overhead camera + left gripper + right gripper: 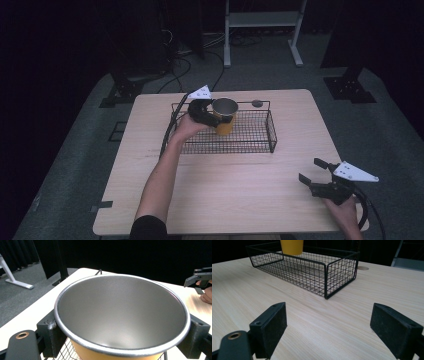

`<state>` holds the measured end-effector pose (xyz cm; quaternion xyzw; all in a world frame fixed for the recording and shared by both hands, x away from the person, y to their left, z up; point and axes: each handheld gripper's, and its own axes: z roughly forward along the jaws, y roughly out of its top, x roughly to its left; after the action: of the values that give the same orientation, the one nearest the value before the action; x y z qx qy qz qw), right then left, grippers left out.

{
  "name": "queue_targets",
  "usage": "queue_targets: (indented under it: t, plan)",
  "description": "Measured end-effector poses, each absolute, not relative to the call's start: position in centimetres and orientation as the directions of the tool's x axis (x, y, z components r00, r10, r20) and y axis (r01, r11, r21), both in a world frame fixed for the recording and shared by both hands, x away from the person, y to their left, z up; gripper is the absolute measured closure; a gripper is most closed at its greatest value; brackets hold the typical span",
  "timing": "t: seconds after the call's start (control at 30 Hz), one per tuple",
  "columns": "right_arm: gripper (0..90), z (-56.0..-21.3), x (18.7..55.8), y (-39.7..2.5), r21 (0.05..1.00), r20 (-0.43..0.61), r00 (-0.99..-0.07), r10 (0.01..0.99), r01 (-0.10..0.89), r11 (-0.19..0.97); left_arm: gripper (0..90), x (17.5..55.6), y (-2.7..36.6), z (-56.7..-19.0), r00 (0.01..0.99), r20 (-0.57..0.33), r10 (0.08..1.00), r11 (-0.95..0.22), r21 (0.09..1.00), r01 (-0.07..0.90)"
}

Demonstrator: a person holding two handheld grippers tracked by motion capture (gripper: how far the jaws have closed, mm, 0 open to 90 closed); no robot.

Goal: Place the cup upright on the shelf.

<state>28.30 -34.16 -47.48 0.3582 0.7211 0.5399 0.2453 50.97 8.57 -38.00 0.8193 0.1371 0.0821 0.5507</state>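
A yellow cup (224, 116) with a steel inside stands upright over the left half of the black wire basket (260, 134); I cannot tell whether it touches the basket floor. My left gripper (212, 118) is shut on the cup, its two black pads (48, 332) pressed against the sides just under the cup's rim (120, 312). The right gripper (314, 172) sits low over the table's front right corner, open, with bare wood between its pads (272, 326). From there the basket (312, 270) lies ahead, with the cup's yellow base (291, 246) at its far end.
The light wooden table (220, 195) has a round cable hole (257, 103) behind the basket. A white metal frame (262, 30) stands on the floor beyond the table. Cables trail from both grippers.
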Motion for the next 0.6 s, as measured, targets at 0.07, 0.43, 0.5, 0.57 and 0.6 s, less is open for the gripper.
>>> queue_targets:
  t: [0.07, 0.43, 0.5, 0.57, 0.6]
  plan:
    - [12.9, -47.5, 28.3, -34.1, 0.954, 0.031, -0.623, 0.782, 0.250, 0.162, 12.8, 51.1, 8.3, -38.2, 0.950, -0.016, 0.312, -0.384, 0.912, 0.141]
    - [12.9, -47.5, 28.3, -34.1, 0.955, 0.029, -0.623, 0.782, 0.248, 0.163, 12.7, 51.5, 7.9, -39.0, 0.951, -0.019, 0.307, -0.415, 0.897, 0.152]
    - [12.8, -47.5, 28.3, -34.1, 0.955, 0.027, -0.624, 0.781, 0.247, 0.164, 12.7, 51.6, 7.8, -39.1, 0.953, -0.018, 0.303, -0.426, 0.891, 0.153]
    - [12.9, -47.5, 28.3, -34.1, 0.955, 0.029, -0.623, 0.782, 0.248, 0.162, 12.8, 51.6, 7.7, -39.3, 0.954, -0.021, 0.299, -0.435, 0.887, 0.156]
    - [12.9, -47.5, 28.3, -34.1, 0.955, 0.030, -0.622, 0.782, 0.249, 0.161, 12.7, 51.7, 7.6, -39.5, 0.956, -0.023, 0.293, -0.440, 0.885, 0.156]
